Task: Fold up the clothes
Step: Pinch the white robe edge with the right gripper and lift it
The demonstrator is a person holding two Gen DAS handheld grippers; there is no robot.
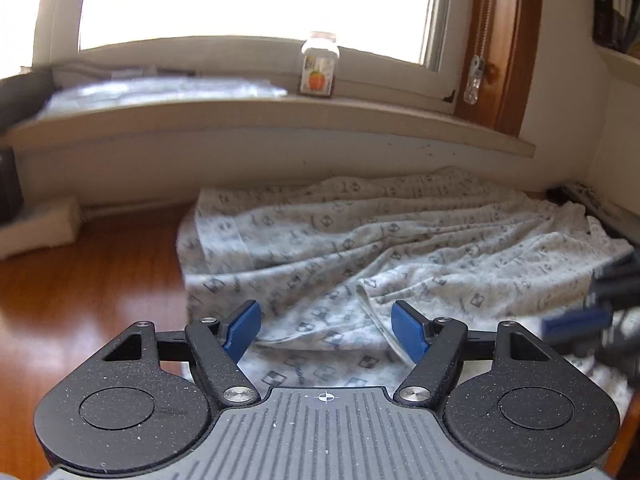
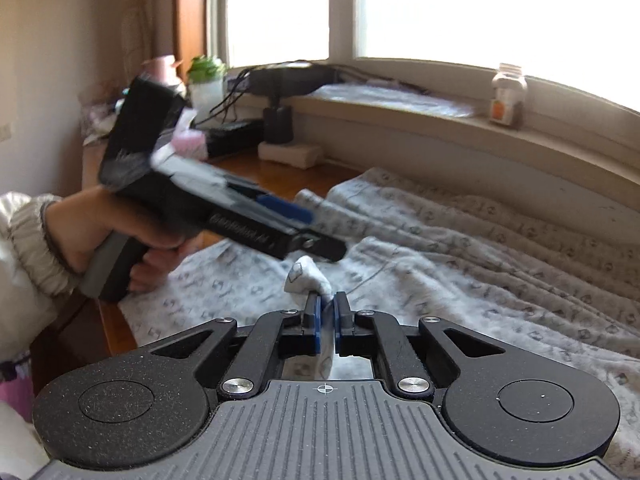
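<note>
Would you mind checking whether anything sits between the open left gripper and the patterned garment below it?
Nothing visible does. The left gripper is open just above the garment, with only bare cloth between its blue pads. The right gripper, shut on a pinch of the same cloth, sits off to the side.

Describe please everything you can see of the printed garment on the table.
The garment is soft white-grey fabric printed with small dark square motifs. It lies spread and wrinkled on the wooden table below the window sill. The right gripper is shut on a pinched fold of it, raised slightly. The left gripper hangs open above its near edge.
</note>
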